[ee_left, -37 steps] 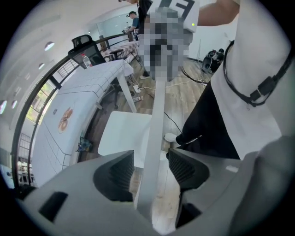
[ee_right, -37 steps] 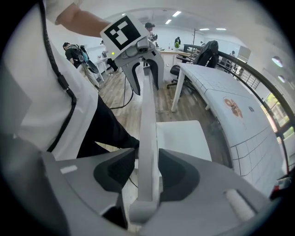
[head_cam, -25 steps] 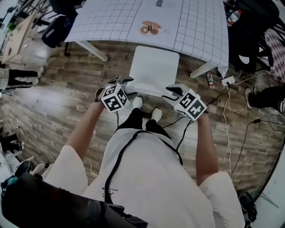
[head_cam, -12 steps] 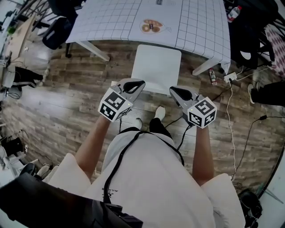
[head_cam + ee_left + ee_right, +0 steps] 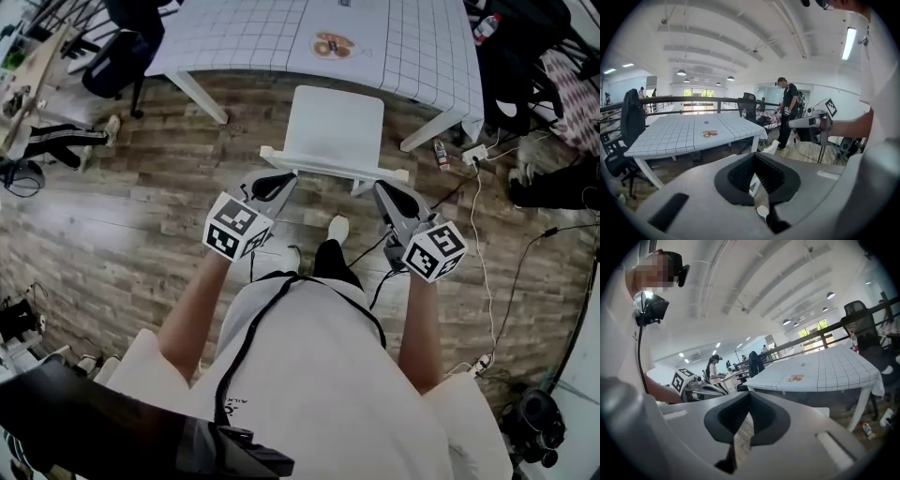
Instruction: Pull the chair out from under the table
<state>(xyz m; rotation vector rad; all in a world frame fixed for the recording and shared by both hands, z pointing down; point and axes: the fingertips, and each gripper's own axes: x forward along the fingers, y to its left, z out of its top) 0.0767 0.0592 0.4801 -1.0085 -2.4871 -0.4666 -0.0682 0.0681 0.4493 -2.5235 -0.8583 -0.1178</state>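
The white chair [image 5: 333, 131] stands on the wood floor just in front of the grid-cloth table [image 5: 281, 37], with its seat almost wholly outside the table edge. Its backrest top [image 5: 333, 169] faces me. My left gripper [image 5: 289, 176] hovers near the backrest's left end, shut and empty. The right gripper [image 5: 380, 187] hangs by the backrest's right end, also shut on nothing. In the left gripper view the closed jaws [image 5: 753, 157] point toward the table [image 5: 693, 131], with the right gripper [image 5: 811, 129] off to the side. In the right gripper view the closed jaws [image 5: 749, 397] face the table [image 5: 825, 366].
My shoes [image 5: 339, 228] stand just behind the chair. A power strip with cables [image 5: 478, 155] and a bottle [image 5: 441, 150] lie on the floor at right. A black office chair [image 5: 122, 61] sits at the upper left. Another person [image 5: 787, 112] stands beyond the table.
Both grippers were open at the chair's near edge a second ago. They have since shut with nothing in them, lifted and tilted up.
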